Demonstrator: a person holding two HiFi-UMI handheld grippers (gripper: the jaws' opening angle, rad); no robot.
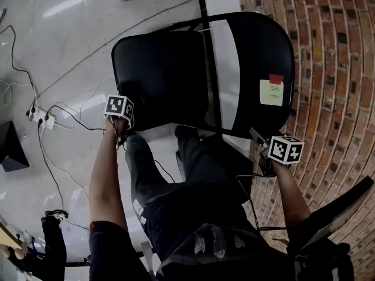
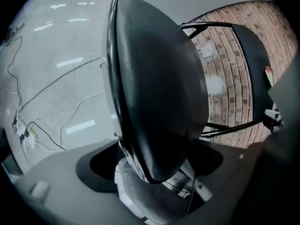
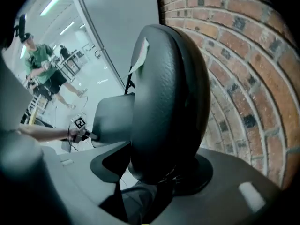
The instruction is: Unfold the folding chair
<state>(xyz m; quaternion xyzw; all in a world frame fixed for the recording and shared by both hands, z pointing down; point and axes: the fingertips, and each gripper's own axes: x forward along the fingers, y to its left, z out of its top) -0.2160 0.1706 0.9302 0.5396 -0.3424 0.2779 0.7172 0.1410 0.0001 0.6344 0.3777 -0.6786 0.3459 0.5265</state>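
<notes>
Red brick wall: rises on the outer side of the right jaws, close beside them.

Glossy pale grey floor: spreads below and beyond the left jaws. Thin black cables trail across it.

Black padded folding chair with a black tube frame: located directly ahead of both sets of jaws, beside the wall. In the head view its long axis runs from the wall out across the floor. The backrest is on the wall side and the seat on the side away from it. A strip of floor shows between the two pads.

Rounded black seat pad: its near edge sits between the left jaws. In the left gripper view the pad is seen edge-on and runs straight away from the jaws.

Rounded black backrest pad: its near edge sits between the right jaws and is likewise seen edge-on from there.

Left gripper: jaws spread wide around the seat edge. The rim rests against the pale lining of one jaw. A dark gap shows on the other side, so the pad is not clamped.

Right gripper: jaws at a wide spread around the backrest edge. A dark gap shows beside the pad, and no clamp is made.

Yellow square sticky note with a red tab: stuck on the backrest face, ahead of the right jaws.

White power strip: on the floor, well out from the left jaws on their outer side.
</notes>
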